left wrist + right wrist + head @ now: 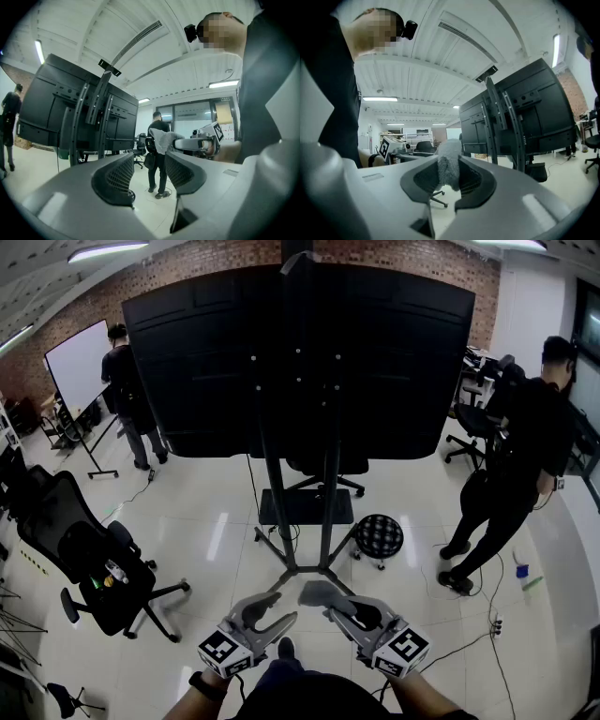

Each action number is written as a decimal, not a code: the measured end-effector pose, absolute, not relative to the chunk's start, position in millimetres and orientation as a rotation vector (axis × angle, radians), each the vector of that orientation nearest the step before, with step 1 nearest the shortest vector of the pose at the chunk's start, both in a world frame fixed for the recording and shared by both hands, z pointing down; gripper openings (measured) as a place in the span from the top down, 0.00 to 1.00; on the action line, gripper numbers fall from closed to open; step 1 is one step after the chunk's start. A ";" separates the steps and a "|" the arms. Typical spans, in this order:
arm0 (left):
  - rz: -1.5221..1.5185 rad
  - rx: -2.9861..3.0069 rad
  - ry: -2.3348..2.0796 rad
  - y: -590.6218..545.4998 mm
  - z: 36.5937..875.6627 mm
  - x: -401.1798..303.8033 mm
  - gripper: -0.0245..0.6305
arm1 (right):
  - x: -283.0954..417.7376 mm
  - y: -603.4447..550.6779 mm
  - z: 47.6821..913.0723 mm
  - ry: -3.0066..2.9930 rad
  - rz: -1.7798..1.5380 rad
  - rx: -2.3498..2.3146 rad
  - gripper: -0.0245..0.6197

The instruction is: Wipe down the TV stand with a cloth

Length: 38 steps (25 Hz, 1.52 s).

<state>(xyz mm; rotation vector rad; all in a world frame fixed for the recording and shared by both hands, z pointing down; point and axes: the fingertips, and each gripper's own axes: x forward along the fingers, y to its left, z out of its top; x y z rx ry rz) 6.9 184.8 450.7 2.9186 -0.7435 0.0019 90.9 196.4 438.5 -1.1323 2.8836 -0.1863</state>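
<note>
**Step in hand:** bring the cloth [449,164] to the stand [327,502]. No wiping contact has been made yet. The stand rises mid-floor, far of both grippers and well apart from them. It carries the TV [300,362] with its back toward the operator.

**Method:**
- Carry the cloth forward to a post or the base legs.
- Lay a broad fold flat on the metal.
- Stroke along each member, not across it.
- Keep clear of the cable [253,488] hanging by the left post.

**Right gripper [330,607]:** jaws pinched on the cloth. The cloth is a grey wad standing between the jaws, with a loose part past the tips.

**Left gripper [281,607]:** jaws spread, with nothing between them and touching nothing. It hangs just left of the right gripper and looks well placed to steady the stand if needed.
</note>
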 end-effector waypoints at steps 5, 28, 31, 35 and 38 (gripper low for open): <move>-0.003 2.920 -0.727 134.8 454.2 3.2 0.61 | 91.2 148.4 442.4 2.878 -0.190 -1.171 0.84; -0.090 3.031 -0.520 -103.8 409.3 -32.1 0.61 | 57.6 -86.4 380.0 2.795 -0.003 -1.353 0.84; -0.101 3.021 -0.538 -112.7 406.4 -28.4 0.61 | 63.1 -96.9 381.4 2.808 0.013 -1.348 0.84; -0.116 3.055 -0.565 -121.7 392.7 -20.8 0.61 | 68.7 -110.6 360.2 2.846 0.107 -1.299 0.84; -0.128 3.092 -0.584 -127.3 377.4 -15.8 0.61 | 78.6 -123.1 341.4 2.866 0.216 -1.289 0.84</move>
